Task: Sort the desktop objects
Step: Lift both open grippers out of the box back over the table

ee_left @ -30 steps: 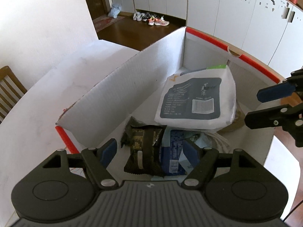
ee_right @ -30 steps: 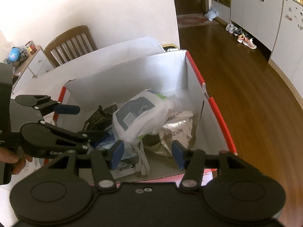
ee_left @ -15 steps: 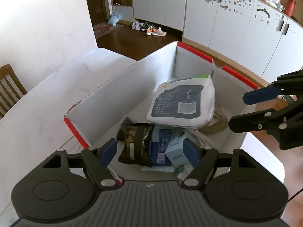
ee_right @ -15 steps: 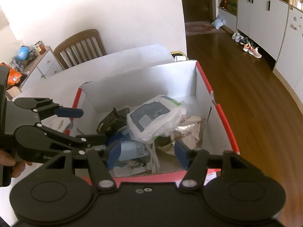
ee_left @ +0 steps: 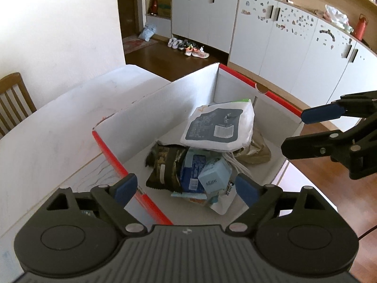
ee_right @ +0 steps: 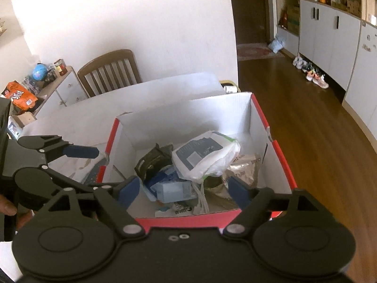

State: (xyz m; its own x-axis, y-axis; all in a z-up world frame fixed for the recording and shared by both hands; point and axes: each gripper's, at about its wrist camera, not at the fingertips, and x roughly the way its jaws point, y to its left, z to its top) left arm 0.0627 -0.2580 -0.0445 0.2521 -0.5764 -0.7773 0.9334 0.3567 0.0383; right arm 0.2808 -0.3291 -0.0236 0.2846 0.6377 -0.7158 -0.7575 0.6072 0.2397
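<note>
Matt cardboard box (ee_left: 150,118), glossy pouch (ee_left: 219,127)

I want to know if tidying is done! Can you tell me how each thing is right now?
left gripper: open, jaws just widened, empty.
right gripper: open, jaws just widened, empty.
cardboard box: open-topped, on the table.
white pouch: lying on top of the pile inside.
black snack bag: lying in the box.
light blue carton: tilted in the box.

A home was shown: pairs of sneakers (ee_left: 188,48) were left on dark wooden flooring (ee_right: 306,122) beside white sticker-covered cabinets (ee_left: 282,37), and a slatted wooden chair (ee_right: 110,70) was seen.
</note>
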